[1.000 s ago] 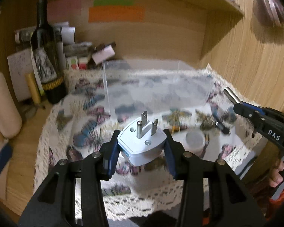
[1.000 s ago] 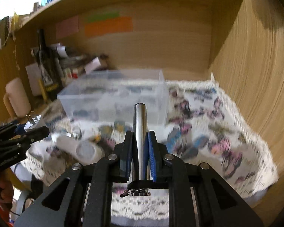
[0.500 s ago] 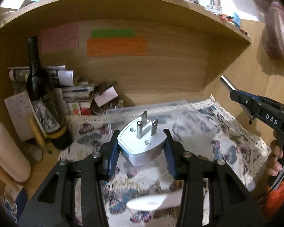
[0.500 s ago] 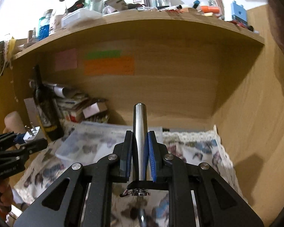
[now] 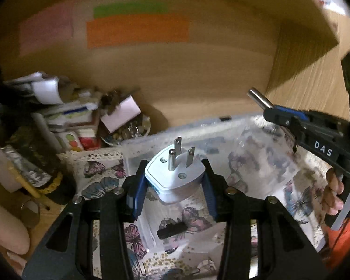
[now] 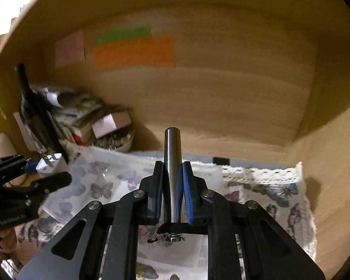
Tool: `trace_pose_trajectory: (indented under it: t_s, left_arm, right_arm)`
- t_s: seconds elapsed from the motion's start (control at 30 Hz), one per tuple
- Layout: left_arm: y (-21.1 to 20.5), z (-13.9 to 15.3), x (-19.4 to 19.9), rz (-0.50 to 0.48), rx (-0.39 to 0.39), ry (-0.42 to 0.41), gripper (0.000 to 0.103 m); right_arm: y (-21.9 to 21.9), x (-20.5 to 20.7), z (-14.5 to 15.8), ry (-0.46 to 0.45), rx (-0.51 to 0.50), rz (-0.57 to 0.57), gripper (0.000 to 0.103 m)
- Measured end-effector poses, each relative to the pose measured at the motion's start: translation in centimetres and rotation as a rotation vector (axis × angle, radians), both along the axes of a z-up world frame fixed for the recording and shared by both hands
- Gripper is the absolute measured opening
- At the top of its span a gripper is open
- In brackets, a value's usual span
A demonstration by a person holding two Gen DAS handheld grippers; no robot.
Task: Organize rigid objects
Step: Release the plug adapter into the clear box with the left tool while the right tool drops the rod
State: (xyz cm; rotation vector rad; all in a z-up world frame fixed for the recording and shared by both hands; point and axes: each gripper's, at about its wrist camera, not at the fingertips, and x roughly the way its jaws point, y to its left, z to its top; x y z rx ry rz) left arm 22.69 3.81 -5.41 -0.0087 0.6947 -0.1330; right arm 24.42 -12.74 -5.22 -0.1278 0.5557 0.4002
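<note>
My left gripper [image 5: 173, 184] is shut on a white plug adapter [image 5: 175, 175] with three metal prongs pointing forward, held above a clear plastic box [image 5: 221, 130] on the butterfly cloth [image 5: 100, 175]. My right gripper [image 6: 172, 191] is shut on a steel cylinder [image 6: 172, 163] that sticks out past the fingertips, over the same box [image 6: 109, 175]. In the left wrist view the right gripper [image 5: 282, 116] is at the right with the cylinder [image 5: 259, 98]. In the right wrist view the left gripper [image 6: 42, 170] with the adapter [image 6: 50, 163] is at the left.
A dark wine bottle [image 6: 32, 107], stacked papers and boxes [image 5: 65, 114] and a bowl of small items [image 5: 128, 130] crowd the back left. Wooden walls [image 6: 221, 93] close in the back and right. Coloured notes [image 5: 137, 30] are stuck on the back wall.
Both grippers have tilted downward and moved forward over the clear box, each still holding its object. The upper shelf has left view.
</note>
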Motion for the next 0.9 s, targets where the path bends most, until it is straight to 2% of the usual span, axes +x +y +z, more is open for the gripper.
trace_pose_trajectory:
  t_s: [0.23,0.4,0.47,0.73,0.87,0.9]
  left_arm:
    - [-1.1,-3.7,3.2,-0.035,0.063,0.108,0.043]
    - [-1.6,-5.5,4.4,-0.051,0.077,0.172,0.043]
    - [-2.1,-5.6,4.3,-0.043,0.115,0.158,0.043]
    - [-2.4,-5.7,4.5,-0.028,0.14,0.162,0.041]
    - [-2.2,-5.2,4.4,-0.024,0.131,0.146,0.043]
    - [-2.2,-4.8,4.0,-0.022,0.131,0.131,0.047]
  right_arm:
    - [2.0,2.6,-3.5,0.106,-0.076,0.041,0.014]
    - [3.1,3.4,-5.7,0.175,-0.144,0.089,0.014]
    - [3.5,3.6,-6.3,0.198,-0.168,0.102,0.014]
    - [3.5,4.3,-7.0,0.24,-0.194,0.105,0.015]
    - [3.1,3.9,-6.3,0.215,-0.179,0.091,0.015]
    - [2.7,3.6,-5.8,0.202,-0.167,0.087,0.016]
